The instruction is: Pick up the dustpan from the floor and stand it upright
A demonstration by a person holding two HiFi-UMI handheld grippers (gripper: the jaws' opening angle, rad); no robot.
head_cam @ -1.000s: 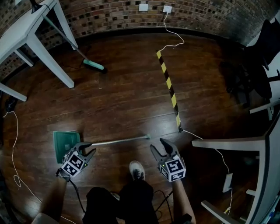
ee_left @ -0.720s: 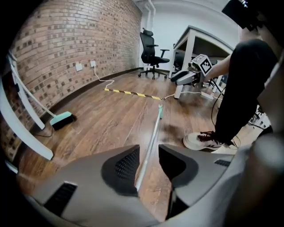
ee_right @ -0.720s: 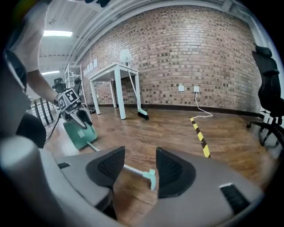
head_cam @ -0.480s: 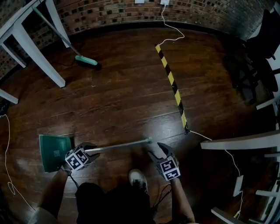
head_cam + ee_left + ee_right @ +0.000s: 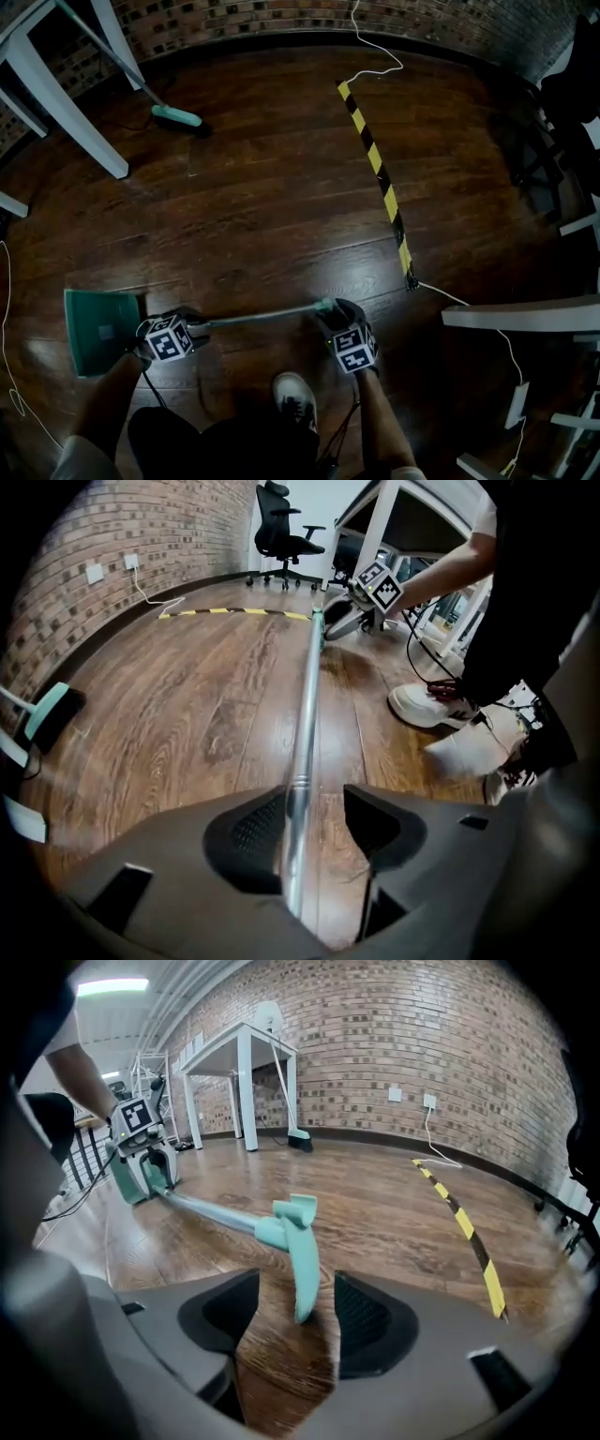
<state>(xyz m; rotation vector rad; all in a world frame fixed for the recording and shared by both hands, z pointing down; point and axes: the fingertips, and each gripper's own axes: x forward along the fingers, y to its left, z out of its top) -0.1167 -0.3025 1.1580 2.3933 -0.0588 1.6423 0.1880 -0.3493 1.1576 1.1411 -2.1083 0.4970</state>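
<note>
Plenty of bare wooden floor (image 5: 281,216) ahead, bounded by a brick wall (image 5: 234,19) at the far side. At far left a white table (image 5: 56,94), close on the right a second table (image 5: 525,314), so less room on that side. Across the open middle, a yellow-and-black tape strip (image 5: 380,183) running from the wall toward the second table.

Near the feet, the dustpan (image 5: 94,328) flat on the floor, green pan to the left, metal pole (image 5: 262,317) stretching right to a green grip (image 5: 324,306).

Compared with a second ago: both grippers lower, now down at the pole, jaws just opened wider. Left gripper (image 5: 317,801) spread apart astride the pole just beside the pan, pole against one pad and clear of the other. Right gripper (image 5: 295,1283) spread apart round the grip, not pressing it.

Elsewhere: a broom (image 5: 176,116) leaning at the white table, well apart; a shoe (image 5: 298,398) just behind the pole, between the grippers.
</note>
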